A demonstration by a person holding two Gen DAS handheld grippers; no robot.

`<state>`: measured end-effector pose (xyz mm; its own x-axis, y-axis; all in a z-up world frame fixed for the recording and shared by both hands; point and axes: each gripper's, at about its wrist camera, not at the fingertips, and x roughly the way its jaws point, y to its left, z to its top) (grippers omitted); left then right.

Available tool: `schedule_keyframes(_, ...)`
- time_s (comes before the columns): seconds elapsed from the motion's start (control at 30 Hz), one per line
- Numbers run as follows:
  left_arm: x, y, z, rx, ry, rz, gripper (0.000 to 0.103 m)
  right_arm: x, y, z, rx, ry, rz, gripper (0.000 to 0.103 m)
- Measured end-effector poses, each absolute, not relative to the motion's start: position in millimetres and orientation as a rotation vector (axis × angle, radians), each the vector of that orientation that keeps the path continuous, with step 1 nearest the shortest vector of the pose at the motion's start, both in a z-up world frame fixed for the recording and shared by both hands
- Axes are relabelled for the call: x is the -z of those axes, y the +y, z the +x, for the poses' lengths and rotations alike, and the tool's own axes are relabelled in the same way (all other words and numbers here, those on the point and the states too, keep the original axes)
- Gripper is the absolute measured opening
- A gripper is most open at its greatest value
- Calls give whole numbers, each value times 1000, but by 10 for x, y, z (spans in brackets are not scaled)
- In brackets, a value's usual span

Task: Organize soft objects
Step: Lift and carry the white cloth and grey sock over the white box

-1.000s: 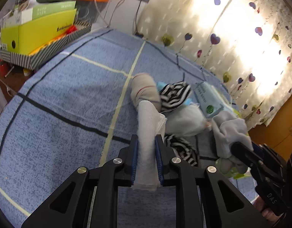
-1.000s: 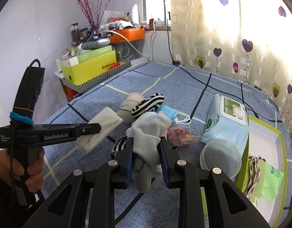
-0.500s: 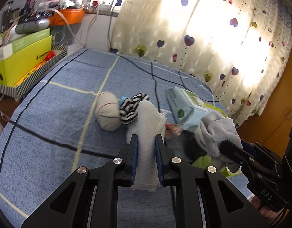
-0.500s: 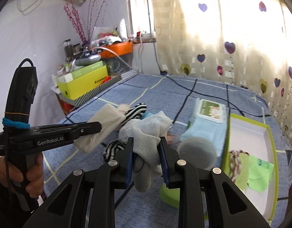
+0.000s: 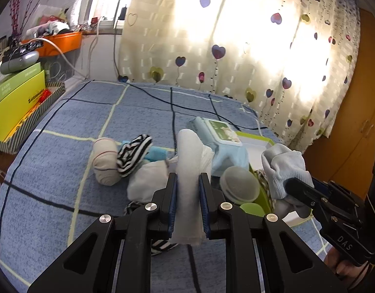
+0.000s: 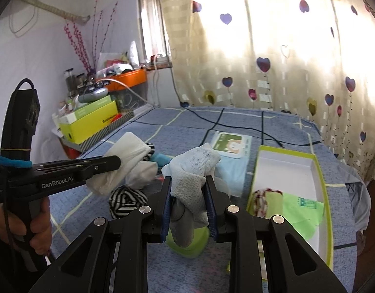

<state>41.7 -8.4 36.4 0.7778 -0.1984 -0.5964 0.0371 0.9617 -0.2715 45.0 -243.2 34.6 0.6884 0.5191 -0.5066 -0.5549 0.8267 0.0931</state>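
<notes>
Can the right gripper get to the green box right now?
Probably yes. The green box lies open just ahead of the right gripper, with nothing between them, though it is shut on a grey sock.

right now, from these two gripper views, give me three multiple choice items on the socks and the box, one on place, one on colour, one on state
1. Where does the green-rimmed box lie?
A. on the blue bedspread, beside the wipes pack
B. on the orange shelf
C. on the floor

2. What pattern has the rolled sock next to the beige roll?
A. red dots
B. black and white stripes
C. plain green

3. What is the state of the left gripper?
A. open and empty
B. shut on the white sock
C. shut on a lid

Answers:
1. A, its rim rests on the blue bedspread, right of the wipes pack.
2. B, dark and white bands wrap it.
3. B, both pads press the white sock.
</notes>
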Motion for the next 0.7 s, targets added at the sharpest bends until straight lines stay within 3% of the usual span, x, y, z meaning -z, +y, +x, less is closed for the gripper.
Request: schedule_keyframes(0.7,-509,-845,648,276,660,-197,18,-212,-3380,617,-434,551,46,24)
